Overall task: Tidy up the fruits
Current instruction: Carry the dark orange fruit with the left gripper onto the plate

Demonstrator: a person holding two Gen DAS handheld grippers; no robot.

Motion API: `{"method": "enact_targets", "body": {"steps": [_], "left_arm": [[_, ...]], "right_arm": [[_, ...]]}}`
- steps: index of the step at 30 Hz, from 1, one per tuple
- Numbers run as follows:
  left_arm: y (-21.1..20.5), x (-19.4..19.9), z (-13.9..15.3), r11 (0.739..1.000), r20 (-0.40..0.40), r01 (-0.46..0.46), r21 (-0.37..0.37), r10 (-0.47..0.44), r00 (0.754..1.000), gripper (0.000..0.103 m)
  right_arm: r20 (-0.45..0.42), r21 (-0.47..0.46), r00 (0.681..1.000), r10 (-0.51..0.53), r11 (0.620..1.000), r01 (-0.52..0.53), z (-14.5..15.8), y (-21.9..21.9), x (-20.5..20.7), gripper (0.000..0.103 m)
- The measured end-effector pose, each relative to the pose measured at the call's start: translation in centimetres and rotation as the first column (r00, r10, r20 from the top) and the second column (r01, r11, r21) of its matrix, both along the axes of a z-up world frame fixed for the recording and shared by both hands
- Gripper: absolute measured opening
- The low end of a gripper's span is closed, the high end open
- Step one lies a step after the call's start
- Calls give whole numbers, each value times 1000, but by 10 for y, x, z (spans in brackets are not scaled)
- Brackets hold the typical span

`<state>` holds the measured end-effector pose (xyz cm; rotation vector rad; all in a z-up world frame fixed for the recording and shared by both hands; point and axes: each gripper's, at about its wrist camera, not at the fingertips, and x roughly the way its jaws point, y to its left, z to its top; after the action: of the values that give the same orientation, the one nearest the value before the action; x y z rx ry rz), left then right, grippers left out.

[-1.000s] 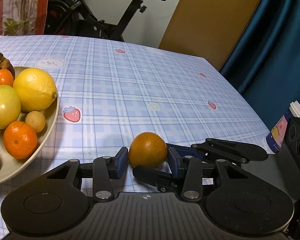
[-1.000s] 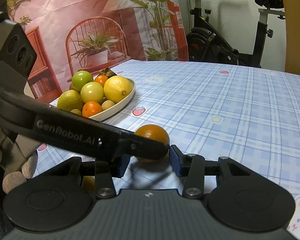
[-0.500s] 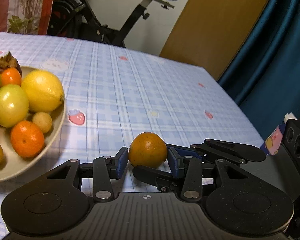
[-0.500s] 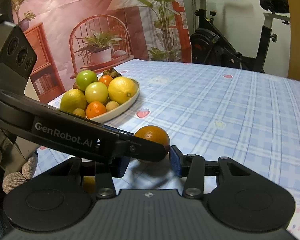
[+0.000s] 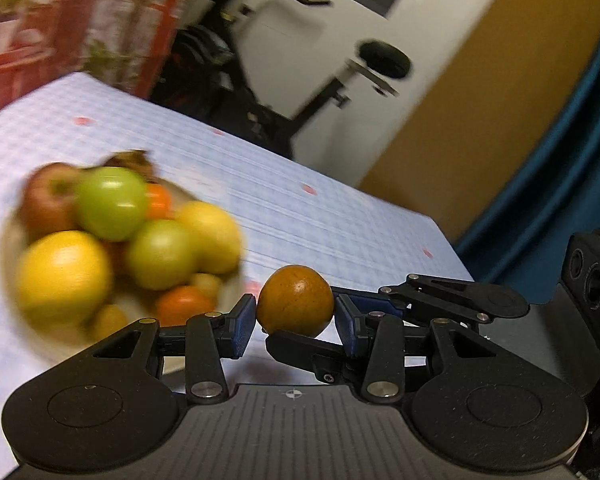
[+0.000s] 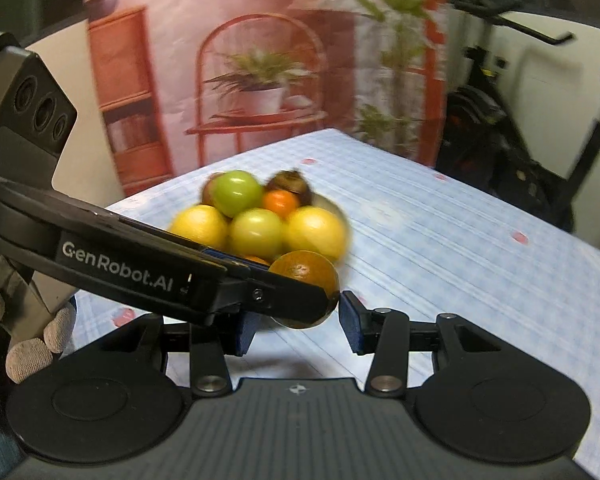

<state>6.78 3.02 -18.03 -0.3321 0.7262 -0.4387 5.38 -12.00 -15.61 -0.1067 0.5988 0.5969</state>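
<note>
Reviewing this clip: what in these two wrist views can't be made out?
- Bowl rim and fruit pile: motion-blurred in both views.
- Orange underside, left wrist: right gripper finger covers it.
- Orange's left side, right wrist: hidden by left gripper; pad contact unclear.
- Person's gloved hand: cut off at the frame edge.

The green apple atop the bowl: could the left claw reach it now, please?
Probably not: the left claw is shut on the brown-orange fruit, so its jaws are full, though the green apple lies uncovered.

Bowl [image 5: 16,224] sits on surface [image 5: 340,224], fruits piled in it. Orange [image 5: 295,301] lies between both tools' pads, right of bowl; exercise bike [image 5: 300,92] behind surface.
</note>
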Motion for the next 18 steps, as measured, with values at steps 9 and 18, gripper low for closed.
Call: {"method": "enact_targets", "body": {"steps": [9, 18], "left_arm": [[32, -3, -5, 983, -49, -180, 39, 182, 982, 46], [44, -10, -4, 975, -33, -221, 36, 222, 975, 47]], "right_arm": [[-5, -74, 989, 145, 987, -145, -10, 67, 21, 45], [-2, -136, 980, 197, 971, -196, -15, 89, 33, 45]]}}
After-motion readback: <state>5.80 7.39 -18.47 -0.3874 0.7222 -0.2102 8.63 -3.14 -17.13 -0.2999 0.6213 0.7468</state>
